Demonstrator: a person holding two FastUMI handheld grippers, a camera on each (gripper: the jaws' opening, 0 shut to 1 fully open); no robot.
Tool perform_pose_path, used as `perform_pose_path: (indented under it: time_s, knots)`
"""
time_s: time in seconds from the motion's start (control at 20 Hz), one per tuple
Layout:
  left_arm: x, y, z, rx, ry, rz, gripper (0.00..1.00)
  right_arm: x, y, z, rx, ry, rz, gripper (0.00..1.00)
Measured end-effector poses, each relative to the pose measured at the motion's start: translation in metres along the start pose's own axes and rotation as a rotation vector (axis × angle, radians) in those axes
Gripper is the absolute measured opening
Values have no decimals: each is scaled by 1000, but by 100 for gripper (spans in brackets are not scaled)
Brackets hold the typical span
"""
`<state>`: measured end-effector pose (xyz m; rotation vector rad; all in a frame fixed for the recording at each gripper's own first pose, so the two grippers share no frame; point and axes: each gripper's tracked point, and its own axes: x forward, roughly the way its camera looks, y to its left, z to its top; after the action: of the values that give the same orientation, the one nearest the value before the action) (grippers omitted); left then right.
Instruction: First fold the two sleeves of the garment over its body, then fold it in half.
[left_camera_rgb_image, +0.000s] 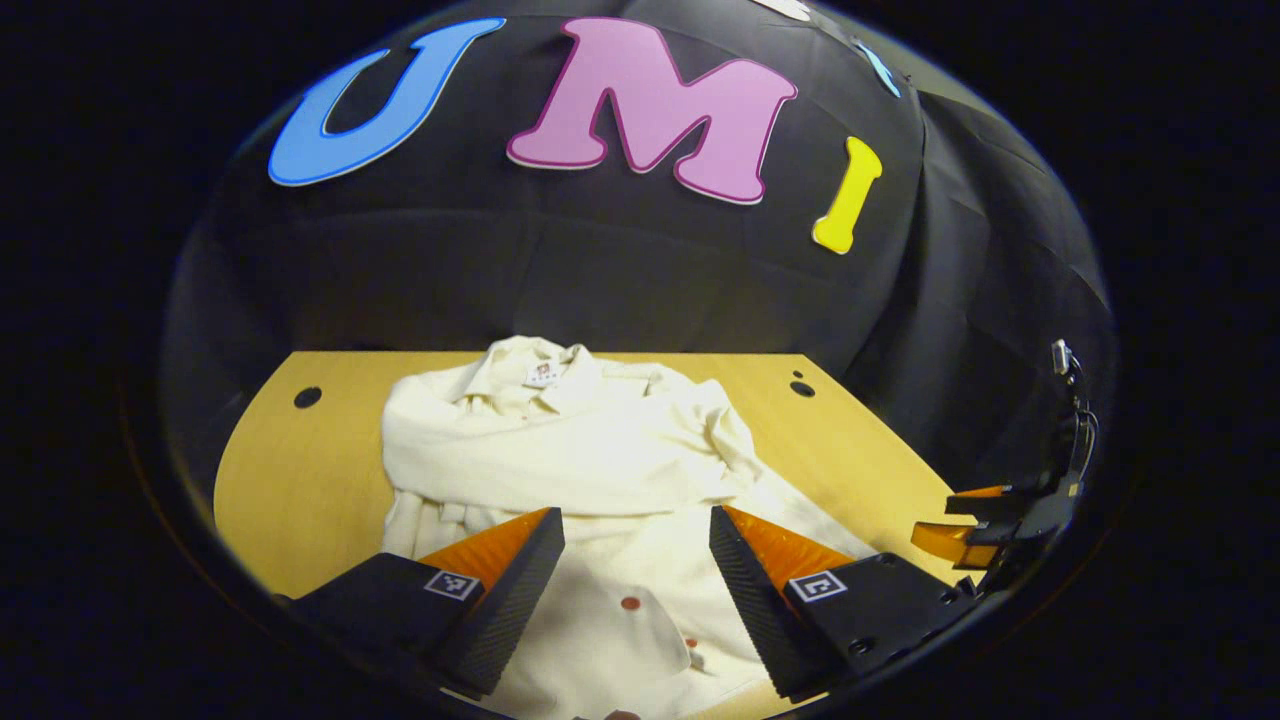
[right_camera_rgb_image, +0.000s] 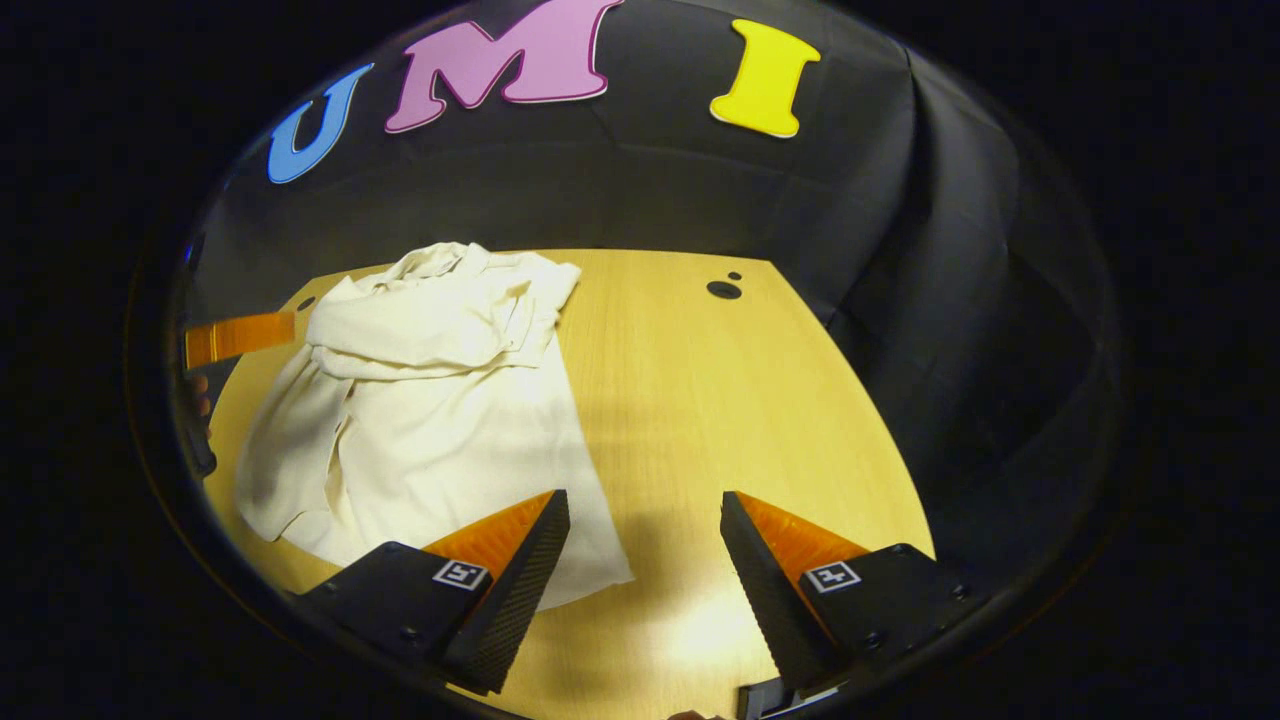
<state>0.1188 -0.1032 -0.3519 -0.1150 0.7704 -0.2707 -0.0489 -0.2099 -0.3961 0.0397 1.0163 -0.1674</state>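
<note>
The left gripper (left_camera_rgb_image: 637, 540) hovers with its jaws spread wide, gripping nothing. The right gripper (right_camera_rgb_image: 645, 525) hangs above the table's near edge, equally spread, both fingers bare.

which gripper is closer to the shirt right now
Left. The left gripper hovers open directly over the lower part of the cream shirt. The right gripper is open too, off the shirt's side edge over the bare wooden table.

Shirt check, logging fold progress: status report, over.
Both grippers open, left gripper over the shirt, right gripper over bare table beside the hem. Sleeves folded across body. Half fold not done. Nothing in the way.
</note>
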Motion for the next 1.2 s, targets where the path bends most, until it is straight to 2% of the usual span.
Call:
perform_pose_path:
  time_s: [0.15,0.35,0.45,0.65,0.75,0.9,1.0,1.05,1.1,1.15,1.2]
  knots:
    - [-30,43,-51,-25,67,83,96,8,12,-33,24,81,28,98]
    - [-71,107,-111,-28,169,245,96,13,15,-65,30,147,28,98]
    - [-88,124,-134,-61,208,287,96,14,15,-74,33,166,23,98]
    - [-100,136,-171,-77,285,324,97,18,19,-74,51,171,26,96]
    - [-99,130,-182,-76,311,314,97,20,21,-74,60,178,36,96]
    - [-96,127,-187,-20,330,323,100,21,22,-75,62,188,44,96]
    - [-96,123,-186,-15,342,304,96,21,25,-74,55,185,55,96]
    - [-95,121,-185,-13,343,297,88,22,27,-74,50,186,56,87]
    - [-94,121,-185,-16,341,298,80,22,30,-73,46,190,64,82]
    - [-95,119,-185,-26,336,294,50,21,35,-73,39,191,78,75]
    - [-95,116,-185,-32,340,289,38,21,39,-73,32,191,93,75]
